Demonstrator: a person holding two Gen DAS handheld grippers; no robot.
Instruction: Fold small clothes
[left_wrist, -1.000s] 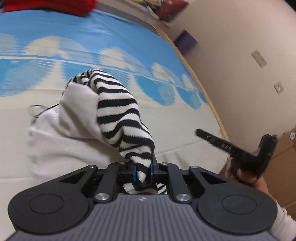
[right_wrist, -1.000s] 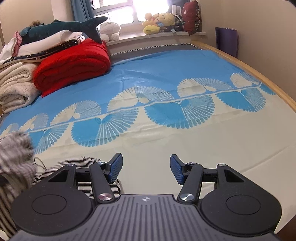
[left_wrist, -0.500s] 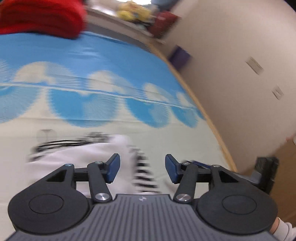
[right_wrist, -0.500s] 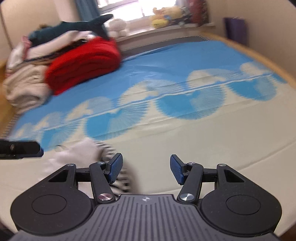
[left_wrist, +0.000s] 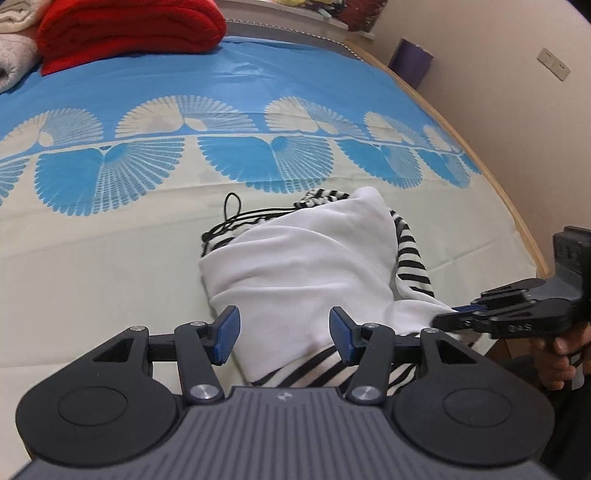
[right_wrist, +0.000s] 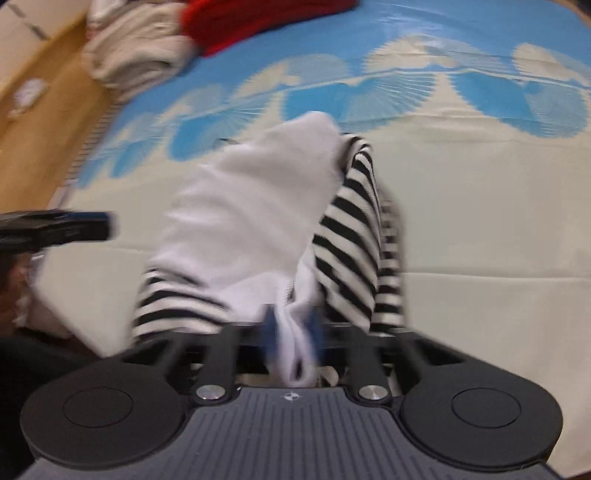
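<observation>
Two hand-held grippers work over one small white garment with black-and-white striped parts (left_wrist: 306, 266), which lies bunched on the cream near part of a blue bedsheet printed with pale fan shapes (left_wrist: 258, 85). Seen from its own wrist camera, the left gripper (left_wrist: 283, 339) hovers with its blue-padded jaws apart and nothing pressed between them, the white cloth lying just beyond the fingertips. In the blurred right wrist view, the right gripper (right_wrist: 291, 326) has just been closing and now pinches a fold of the garment's white fabric between its pads, striped cloth spreading to either side. At the far end of the bed rest a folded red blanket (left_wrist: 125, 29) and a stack of off-white towels (right_wrist: 136, 55)
</observation>
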